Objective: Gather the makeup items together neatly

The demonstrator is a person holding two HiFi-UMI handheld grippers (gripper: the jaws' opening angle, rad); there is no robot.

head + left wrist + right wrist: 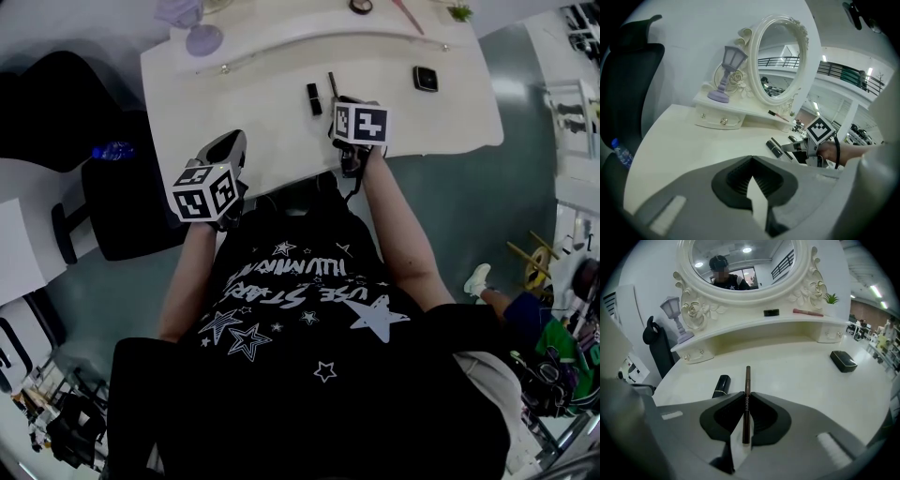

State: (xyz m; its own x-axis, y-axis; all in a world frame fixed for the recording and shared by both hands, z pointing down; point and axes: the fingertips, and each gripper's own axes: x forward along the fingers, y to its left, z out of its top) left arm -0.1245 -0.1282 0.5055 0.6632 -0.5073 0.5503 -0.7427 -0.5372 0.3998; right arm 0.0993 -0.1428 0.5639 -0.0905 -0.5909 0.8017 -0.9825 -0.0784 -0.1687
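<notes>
Head cam overhead; gripper cams share tabletop [234, 112].

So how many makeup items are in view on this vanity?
5. A brown pencil held in the right gripper, a black lipstick tube left of it, a black compact on the right, a round case and pink stick on the shelf. More may be hidden.

In head view the marker cube [361, 123] hides the fingers [717, 420] of the right gripper [746, 397] and much of the pencil [331, 84].
</notes>
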